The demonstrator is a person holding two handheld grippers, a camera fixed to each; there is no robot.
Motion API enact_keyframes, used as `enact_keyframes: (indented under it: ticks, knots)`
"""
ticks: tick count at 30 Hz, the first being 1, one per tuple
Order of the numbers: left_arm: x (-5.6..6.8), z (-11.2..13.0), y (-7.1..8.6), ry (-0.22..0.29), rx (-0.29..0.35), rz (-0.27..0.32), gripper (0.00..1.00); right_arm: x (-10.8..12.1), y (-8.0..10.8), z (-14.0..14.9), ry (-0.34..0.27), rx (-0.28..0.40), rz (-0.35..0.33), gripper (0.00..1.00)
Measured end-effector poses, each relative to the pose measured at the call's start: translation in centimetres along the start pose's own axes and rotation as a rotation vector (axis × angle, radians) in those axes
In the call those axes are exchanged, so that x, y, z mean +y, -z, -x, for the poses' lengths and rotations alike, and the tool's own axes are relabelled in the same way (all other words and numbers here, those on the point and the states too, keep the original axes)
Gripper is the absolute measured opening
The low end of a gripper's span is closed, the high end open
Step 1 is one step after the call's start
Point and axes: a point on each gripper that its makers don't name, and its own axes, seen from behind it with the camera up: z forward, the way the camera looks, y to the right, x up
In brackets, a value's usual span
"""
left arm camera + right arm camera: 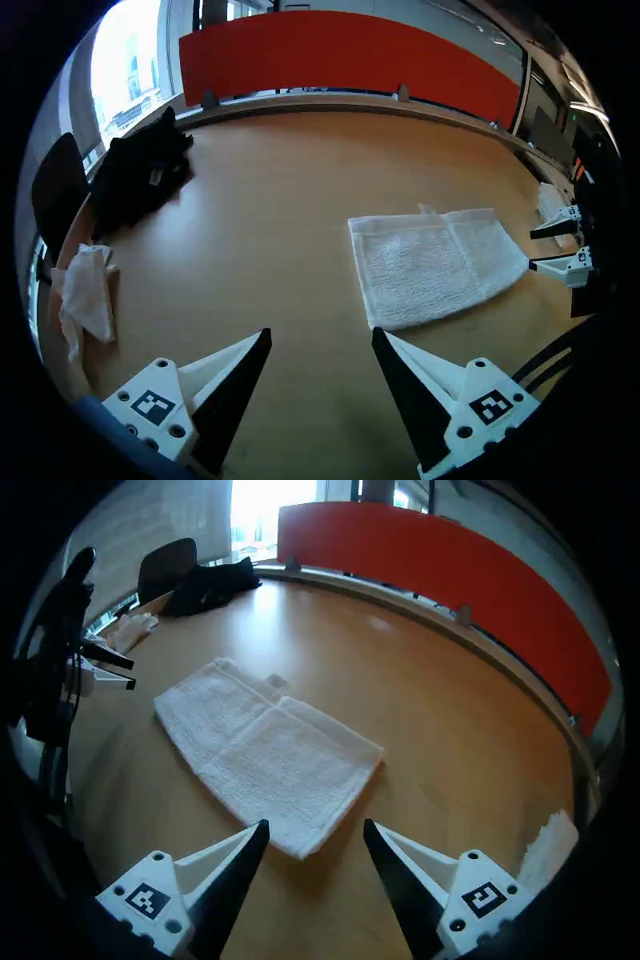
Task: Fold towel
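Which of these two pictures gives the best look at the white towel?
The right gripper view: the towel lies close, just beyond the open right gripper, its folded layers plain. The left gripper view shows the towel smaller and farther off on the table.

right gripper (531,250) mostly lost at dark edge, chair (54,192) cropped

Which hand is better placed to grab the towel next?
Right, probably. The right tool is open with the towel just ahead of its fingers; the left tool faces the table, towel off to one side.
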Motion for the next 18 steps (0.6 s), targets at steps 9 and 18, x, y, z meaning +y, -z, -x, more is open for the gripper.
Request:
enact_keyframes:
  ticks: [9, 18]
  knots:
    - [-0.4, 0.7, 0.7, 0.011, -0.007, -0.012, 0.93, -0.8, -0.3, 2.1, 0.026, -0.049, -0.038, 0.82]
    - [-0.7, 0.9, 1.1, 0.012, -0.009, -0.019, 0.93, -1.3, -0.3, 2.8, 0.040, -0.077, -0.089, 0.54]
